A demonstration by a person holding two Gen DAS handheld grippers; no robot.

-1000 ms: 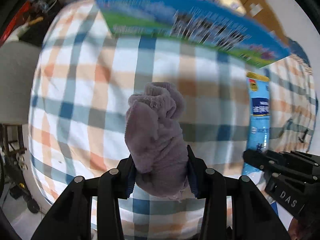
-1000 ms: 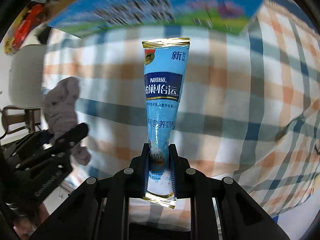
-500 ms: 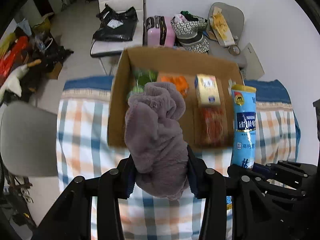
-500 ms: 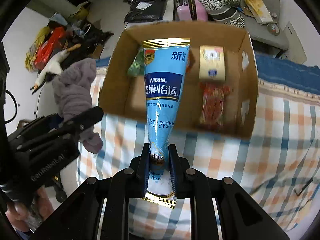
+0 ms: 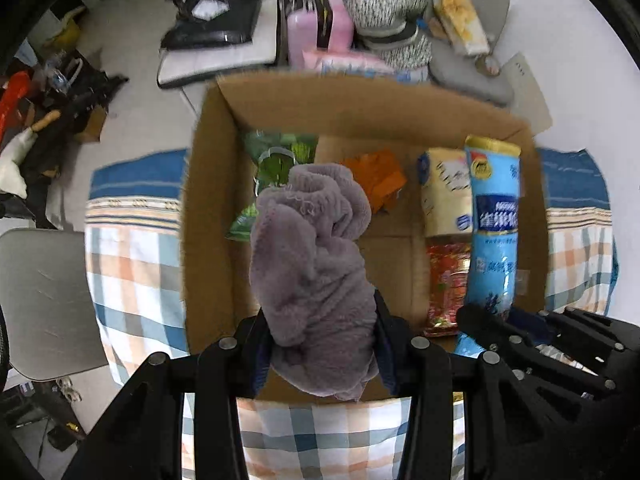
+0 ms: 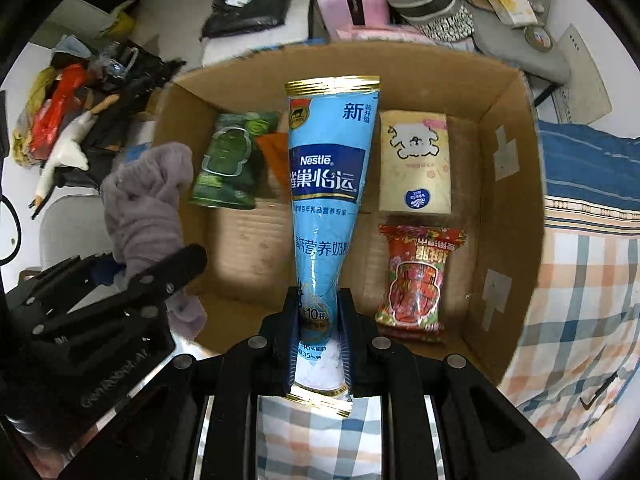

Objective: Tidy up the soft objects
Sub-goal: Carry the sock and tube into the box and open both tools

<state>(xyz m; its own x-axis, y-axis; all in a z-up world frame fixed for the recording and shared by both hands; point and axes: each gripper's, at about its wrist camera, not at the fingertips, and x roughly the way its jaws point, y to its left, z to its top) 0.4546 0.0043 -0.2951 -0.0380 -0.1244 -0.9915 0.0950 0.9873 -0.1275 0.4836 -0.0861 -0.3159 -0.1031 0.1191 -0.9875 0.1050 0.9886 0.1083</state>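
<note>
Left gripper (image 5: pixel 318 344): fingers pinched on the lower end of a bundled purple cloth (image 5: pixel 312 264), which stands up toward 12 o'clock over the near-left floor of the cardboard box (image 6: pixel 516 216)
Right gripper (image 6: pixel 318 332): fingers narrow, clamping the bottom of a blue Nestle pouch (image 6: pixel 328 184), long axis running 6 to 12 o'clock, top seal over the box middle
Box contents: green packet (image 6: pixel 228 160) at 10 o'clock, orange packet (image 5: pixel 376 176) beside it, cream tissue pack (image 6: pixel 414 164) at 1 o'clock, red snack bag (image 6: pixel 416 280) at 3 o'clock
Key relation: bare box floor lies straight ahead under the pouch, between green packet and tissue pack; the cloth hangs over bare floor at 9 o'clock of the pouch
Nearer hand: both look held over the box; neither clearly leads
Judgement: lowering and release come next, not yet done
Risk: the pouch may topple onto the snack bag
</note>
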